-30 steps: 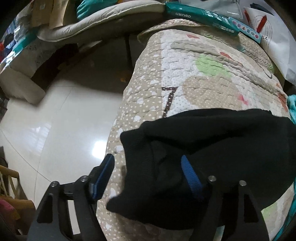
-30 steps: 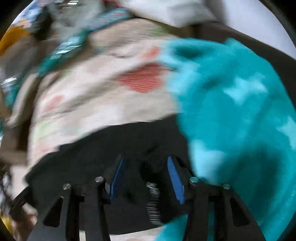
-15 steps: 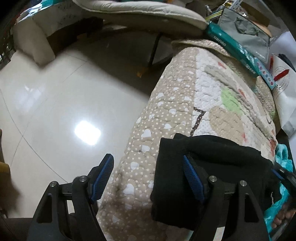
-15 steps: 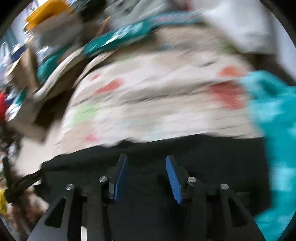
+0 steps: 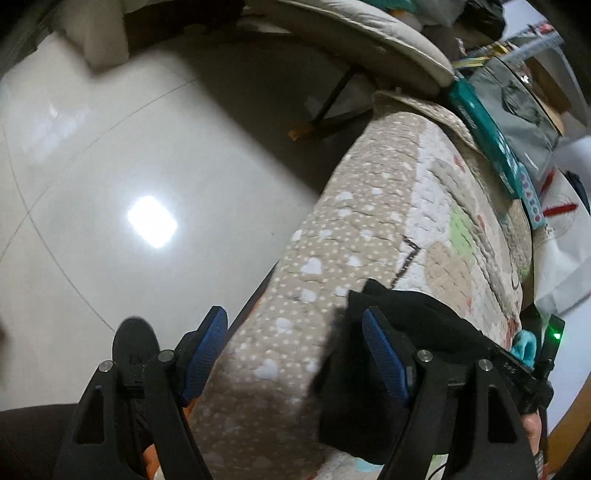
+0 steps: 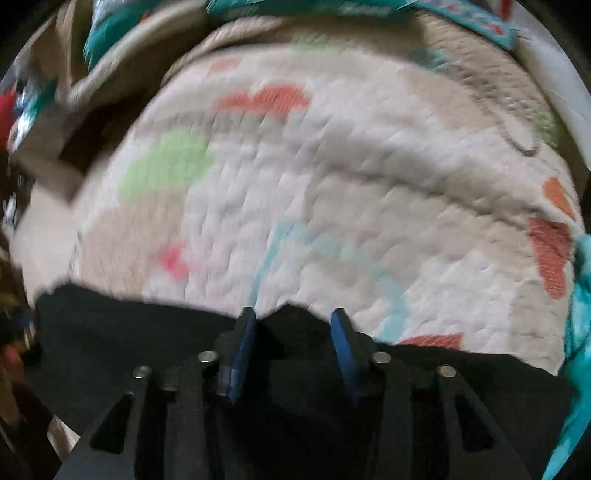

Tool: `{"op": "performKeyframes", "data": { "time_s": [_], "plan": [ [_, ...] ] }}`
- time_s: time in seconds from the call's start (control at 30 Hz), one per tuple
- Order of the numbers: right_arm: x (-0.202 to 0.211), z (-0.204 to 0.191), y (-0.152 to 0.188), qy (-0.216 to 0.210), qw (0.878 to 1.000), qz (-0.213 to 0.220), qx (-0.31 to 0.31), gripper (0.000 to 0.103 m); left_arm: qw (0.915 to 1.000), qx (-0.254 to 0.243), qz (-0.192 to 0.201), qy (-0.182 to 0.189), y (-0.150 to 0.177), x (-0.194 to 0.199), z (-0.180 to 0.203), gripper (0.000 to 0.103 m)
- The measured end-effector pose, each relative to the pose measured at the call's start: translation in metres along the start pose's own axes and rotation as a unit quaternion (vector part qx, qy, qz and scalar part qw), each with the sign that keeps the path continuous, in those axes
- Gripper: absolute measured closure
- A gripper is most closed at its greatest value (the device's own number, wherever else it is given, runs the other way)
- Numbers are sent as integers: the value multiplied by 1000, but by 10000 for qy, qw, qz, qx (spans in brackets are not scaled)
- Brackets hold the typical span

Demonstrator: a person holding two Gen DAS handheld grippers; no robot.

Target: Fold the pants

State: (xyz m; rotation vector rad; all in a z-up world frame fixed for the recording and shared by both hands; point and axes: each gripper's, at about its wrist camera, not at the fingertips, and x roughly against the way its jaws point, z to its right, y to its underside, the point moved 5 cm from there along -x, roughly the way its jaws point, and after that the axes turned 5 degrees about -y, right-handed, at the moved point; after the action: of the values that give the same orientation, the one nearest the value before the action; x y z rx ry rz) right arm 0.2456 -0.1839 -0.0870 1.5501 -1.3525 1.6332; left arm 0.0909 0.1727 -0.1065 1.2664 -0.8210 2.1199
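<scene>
The black pants [image 5: 413, 332] lie folded on the near part of a quilted patterned cover [image 5: 369, 206]. In the left wrist view my left gripper [image 5: 295, 354] is open and empty, its jaws wide apart over the cover's left edge, with the pants' left end beside the right finger [image 5: 384, 354]. In the blurred right wrist view the pants [image 6: 461, 376] stretch across the bottom. My right gripper [image 6: 291, 343] has a fold of black cloth standing between its part-open jaws; whether the pads press it is unclear.
A shiny tiled floor [image 5: 110, 184] lies left of the cover. A teal box [image 5: 491, 133], a grey bag [image 5: 517, 99] and a cushion [image 5: 351, 26] crowd the far end. A teal cloth [image 6: 580, 332] lies at the right. A black shoe [image 5: 135, 347] shows below.
The left gripper has swung left, off the pants, toward the cover's edge and the floor. The right gripper has moved left, away from the teal cloth, and now sits at the pants' far edge.
</scene>
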Motion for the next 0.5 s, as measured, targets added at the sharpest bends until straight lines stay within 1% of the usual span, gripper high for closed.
{"op": "performKeyframes", "data": {
  "time_s": [0.03,0.07,0.1,0.17,0.2,0.23,0.33,0.37,0.43,0.5],
  "plan": [
    [1,-3,-1,127,9998,61,146,75,10000,-58,49,-50,1,1,2,27],
    [2,-3,-3,171,9997,83,152,90,9999,-69,84,-92,0,1,3,27],
    [3,0,-8,150,9998,122,69,93,9999,-58,96,-107,-1,1,2,27],
    [7,11,-22,213,9992,271,-182,94,9999,28,119,-114,-3,1,-1,27],
    [8,15,-29,236,9988,337,-277,98,9998,65,132,-134,-5,0,-3,27],
    [8,18,-36,309,9980,405,-363,100,9997,91,144,-155,-6,0,-5,27],
    [6,19,-51,673,9956,534,-360,99,9994,92,237,-221,-9,2,-7,27],
    [11,17,-52,645,9955,603,-352,98,9993,70,280,-257,-10,3,-7,27],
    [22,10,-48,535,9956,687,-358,86,9990,19,343,-284,-11,4,-6,27],
    [42,3,-33,587,9939,899,-259,54,9988,-46,397,-300,-10,5,-4,27]
  ]
}}
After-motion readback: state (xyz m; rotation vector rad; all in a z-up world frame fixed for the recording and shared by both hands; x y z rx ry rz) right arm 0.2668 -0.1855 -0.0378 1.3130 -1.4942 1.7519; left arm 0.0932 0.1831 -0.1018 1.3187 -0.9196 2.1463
